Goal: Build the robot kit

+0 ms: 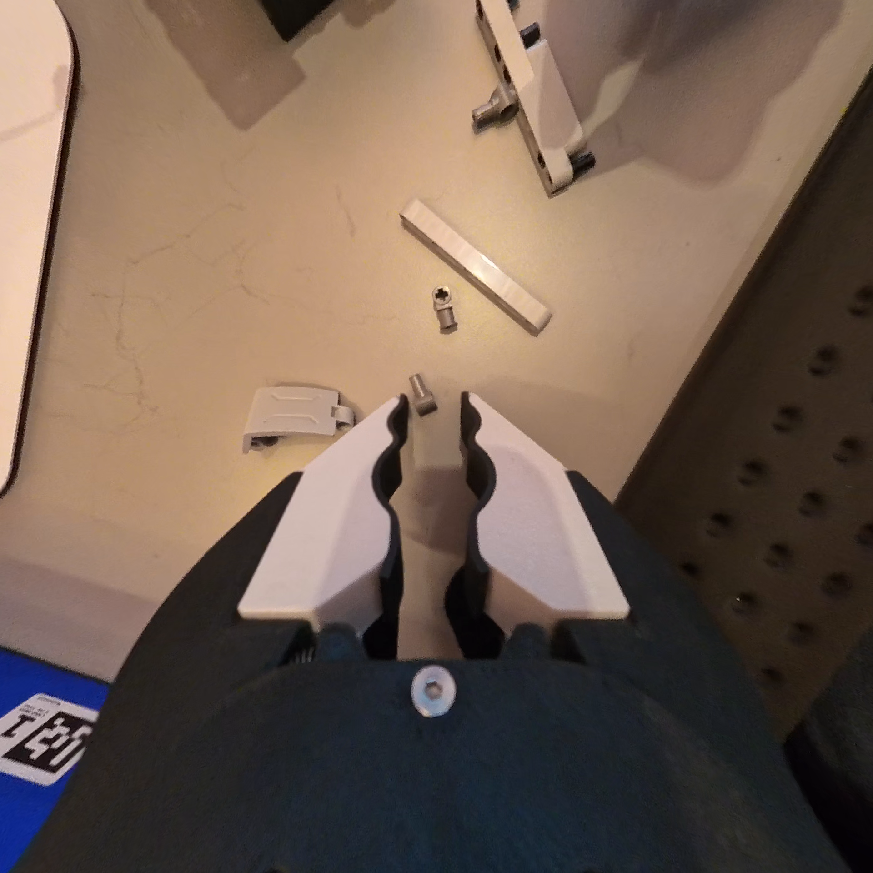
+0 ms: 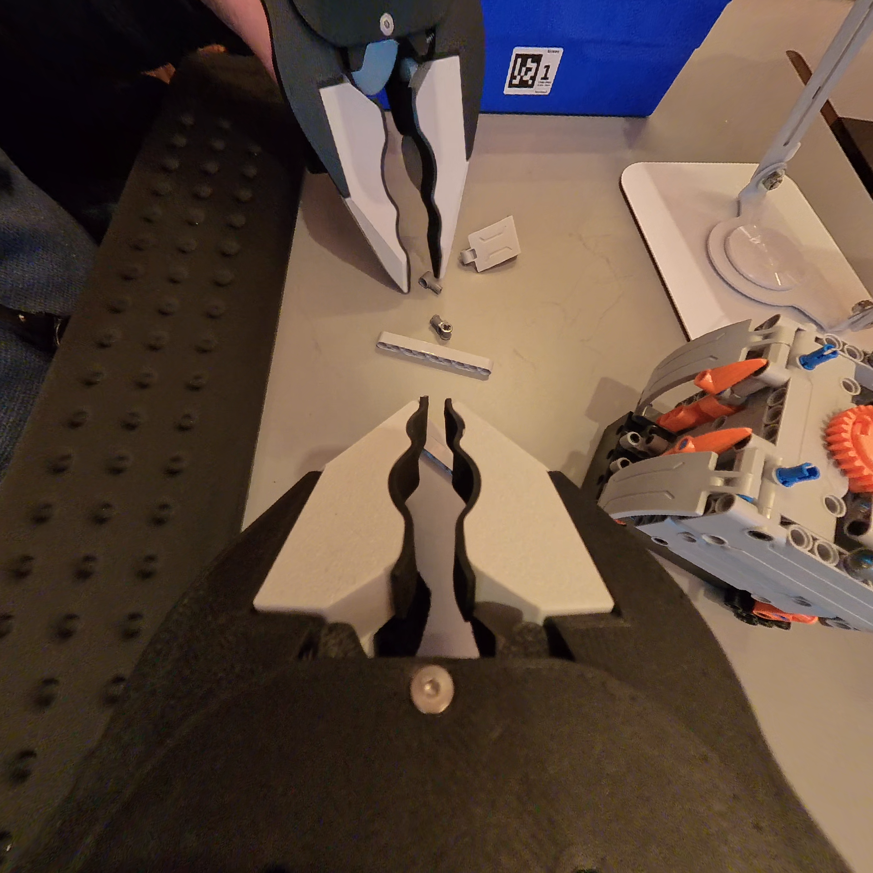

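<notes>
Black-padded white fingers of the left gripper stand spread over the beige table, and a small grey connector pin lies on the surface just at their tips, nearer the left finger — whether it touches the pad I cannot tell. Just beyond it sits a second grey connector with a cross-shaped hole, and past that a white beam lies flat on a diagonal. A light grey panel piece rests beside the left finger.

Opposite, the right gripper has its fingers slightly parted around a white beam-and-plate assembly — the pads look close to it, though actual contact is unclear. To its right stands a grey brick-built model with orange spikes and blue pins. A black studded mat borders the table.
</notes>
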A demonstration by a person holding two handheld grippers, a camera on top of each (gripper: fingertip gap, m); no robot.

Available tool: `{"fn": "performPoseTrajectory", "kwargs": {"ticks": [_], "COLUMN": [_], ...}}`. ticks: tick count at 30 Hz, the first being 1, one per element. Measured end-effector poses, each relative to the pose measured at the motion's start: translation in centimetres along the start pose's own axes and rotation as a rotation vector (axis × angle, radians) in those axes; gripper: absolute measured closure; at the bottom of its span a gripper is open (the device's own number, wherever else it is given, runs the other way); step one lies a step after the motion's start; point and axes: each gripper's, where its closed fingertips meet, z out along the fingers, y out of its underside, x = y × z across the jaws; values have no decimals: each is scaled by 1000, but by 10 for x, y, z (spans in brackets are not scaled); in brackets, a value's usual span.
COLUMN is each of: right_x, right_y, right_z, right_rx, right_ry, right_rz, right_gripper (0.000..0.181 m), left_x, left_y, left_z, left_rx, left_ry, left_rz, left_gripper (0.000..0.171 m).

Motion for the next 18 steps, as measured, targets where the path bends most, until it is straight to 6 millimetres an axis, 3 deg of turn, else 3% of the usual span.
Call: {"fn": "performPoseTrajectory", "kwargs": {"ticks": [2,10,18], "right_x": [1,2,4], "right_y": [0,2,-9], "right_z": [0,1,1], "right_rx": [1,0,46], "right_ry": [1,-3,-12], "right_rz": [3,17,125], "right_gripper": [177,177,175], "left_x": [-1,-4,-3], "left_y": [-1,-5,-46], "left_z": [2,1,-26], "left_rx": [-1,53,281], "left_ry": [-9,-57,-176], "left_rz": [7,17,90], "left_gripper": [164,165,165]}}
